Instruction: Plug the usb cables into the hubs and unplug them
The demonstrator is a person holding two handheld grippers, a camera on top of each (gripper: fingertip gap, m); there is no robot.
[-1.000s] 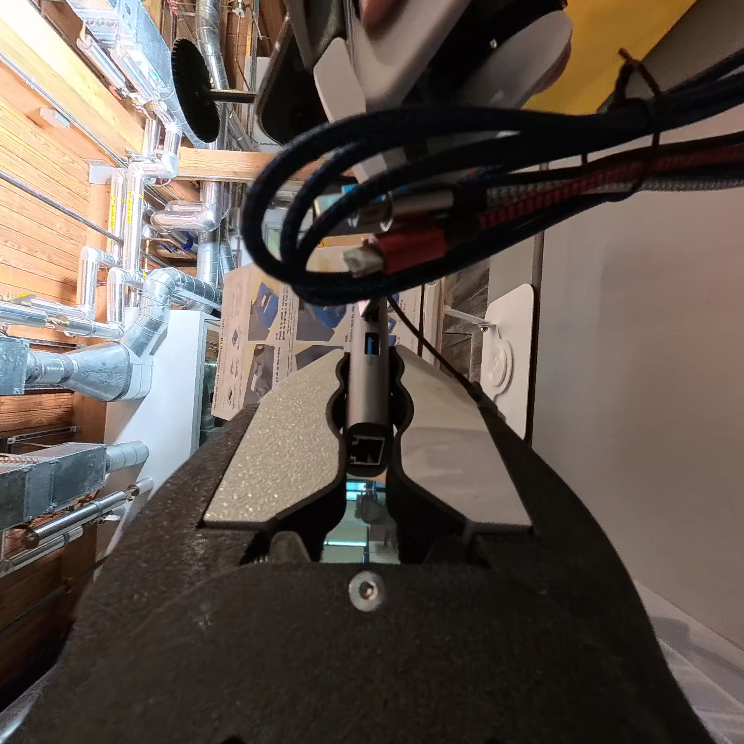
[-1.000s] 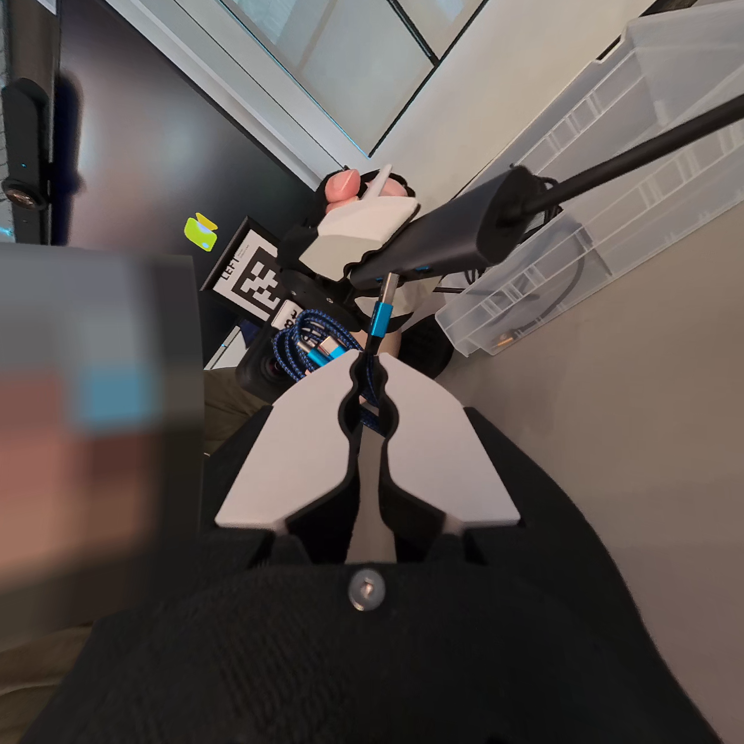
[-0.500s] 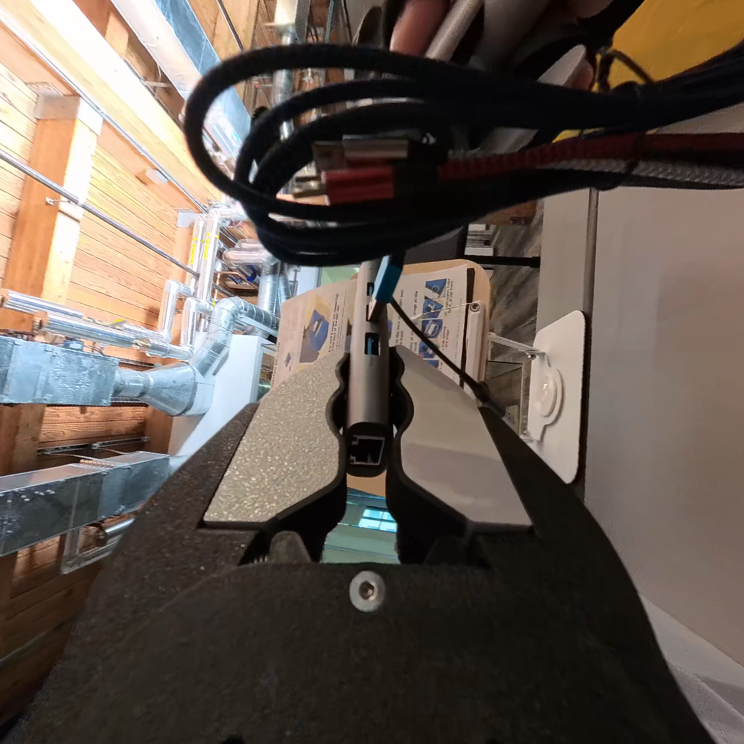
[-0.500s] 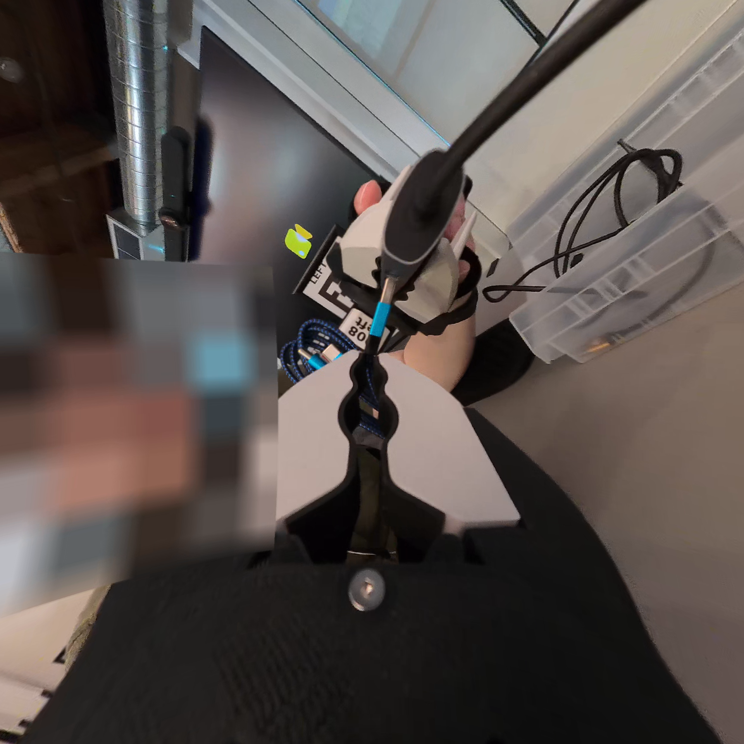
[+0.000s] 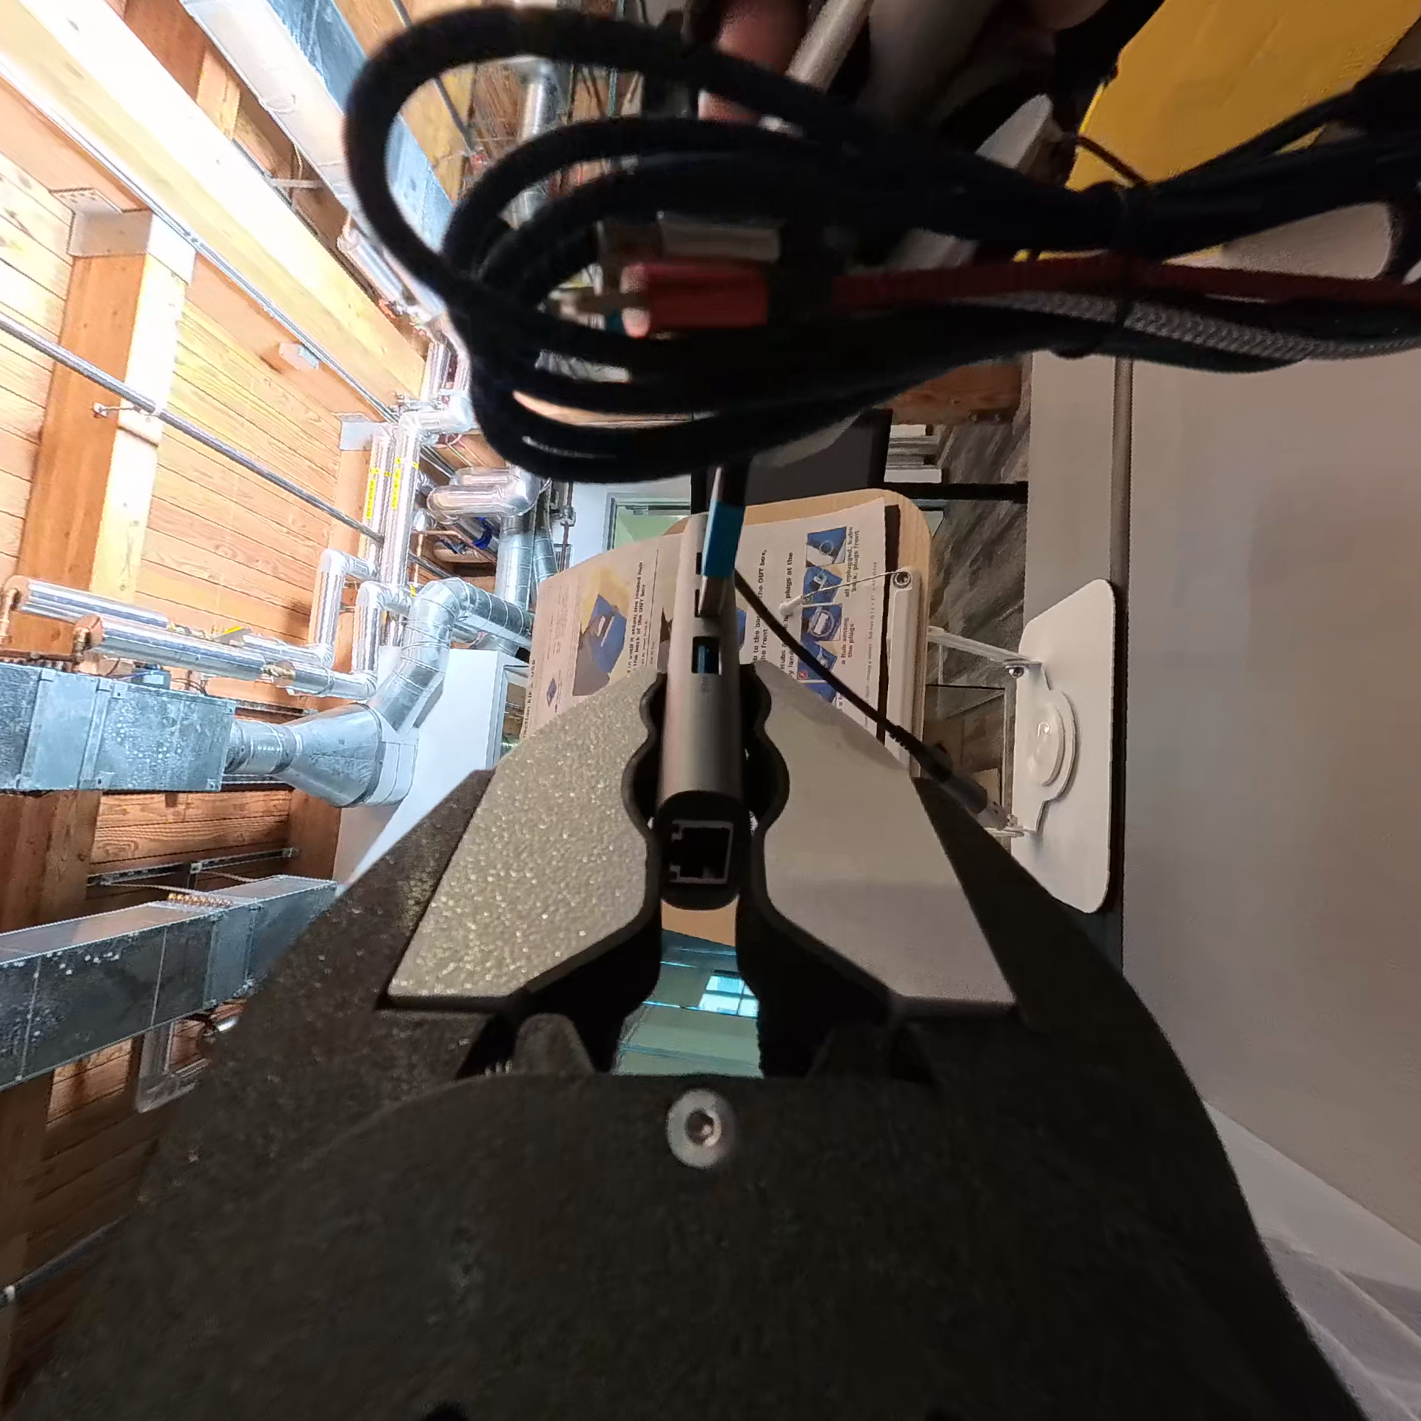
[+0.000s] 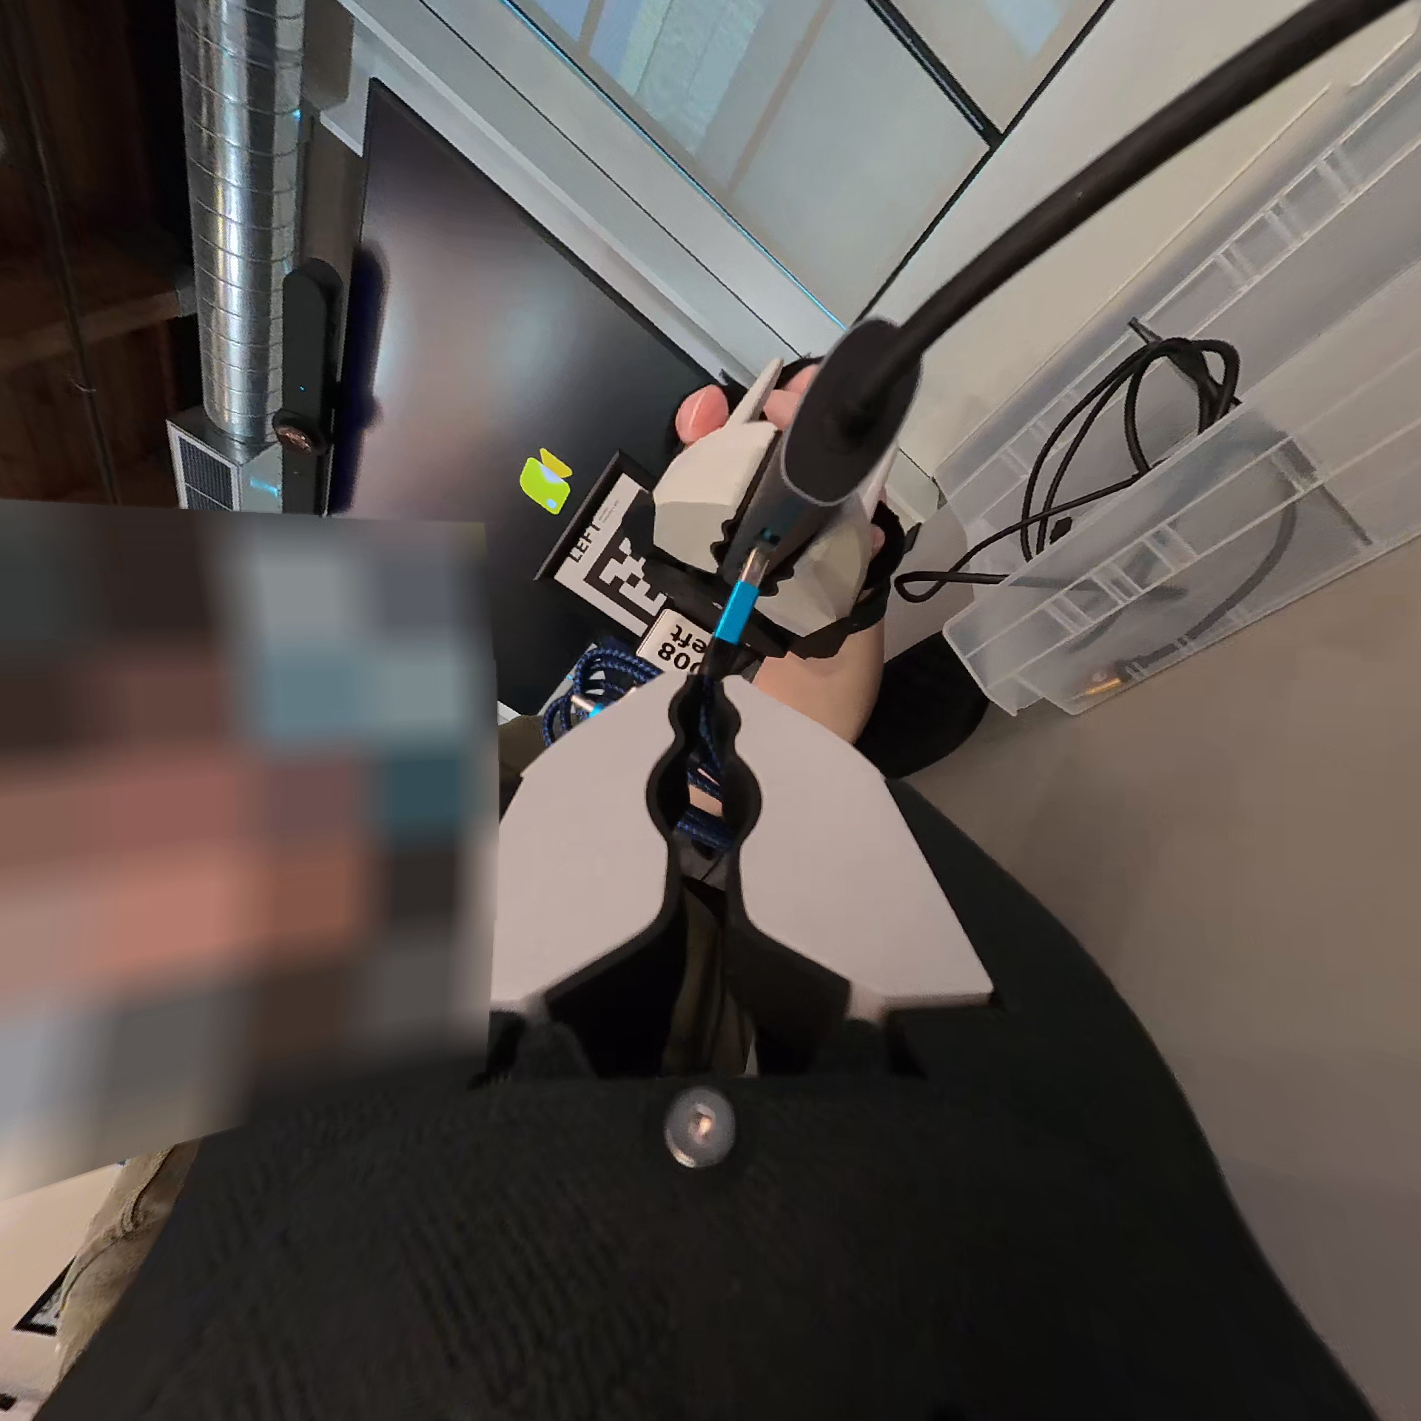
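The left gripper (image 5: 698, 757) clamps a slim grey metal hub (image 5: 696, 738) with blue-lined ports, while the right gripper (image 6: 703, 719) pinches a blue braided cable (image 6: 703, 800) whose bright blue plug (image 6: 737, 611) meets the hub's side.

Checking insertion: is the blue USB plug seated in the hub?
Not fully: the blue plug has its metal tip at the hub port, but bare metal still shows.
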